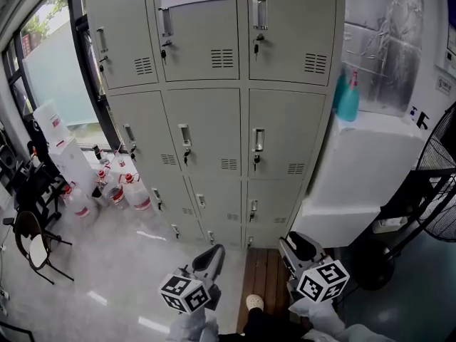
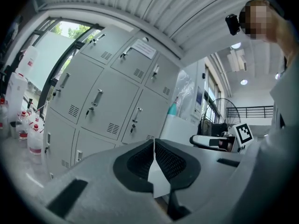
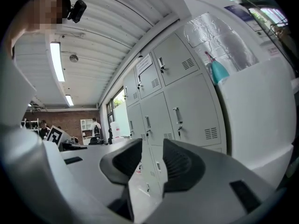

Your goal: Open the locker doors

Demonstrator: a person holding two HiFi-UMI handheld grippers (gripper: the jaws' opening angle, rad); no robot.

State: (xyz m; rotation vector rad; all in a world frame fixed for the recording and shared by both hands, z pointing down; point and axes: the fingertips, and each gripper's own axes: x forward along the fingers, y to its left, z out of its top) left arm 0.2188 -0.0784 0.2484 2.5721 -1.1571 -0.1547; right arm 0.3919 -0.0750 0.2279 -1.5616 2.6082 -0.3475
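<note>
A bank of grey metal lockers (image 1: 214, 127) stands ahead, three columns wide, and every door in view is closed. Each door has a chrome handle (image 1: 258, 140) with a key under it. Both grippers hang low in front of the lockers and touch none of them. My left gripper (image 1: 211, 256) points at the bottom middle doors; its jaws meet at the tip with nothing between them (image 2: 153, 143). My right gripper (image 1: 292, 246) is beside it, its jaws a little apart and empty (image 3: 152, 143). The lockers also show in the left gripper view (image 2: 103, 101) and the right gripper view (image 3: 187, 101).
A white cabinet (image 1: 370, 169) stands against the lockers' right side, with a teal spray bottle (image 1: 348, 98) on top. A black floor fan (image 1: 438, 184) is at far right. Several water jugs (image 1: 121, 187) sit at the lockers' left, with a chair (image 1: 28, 241) nearer. A wooden board (image 1: 265, 273) lies at my feet.
</note>
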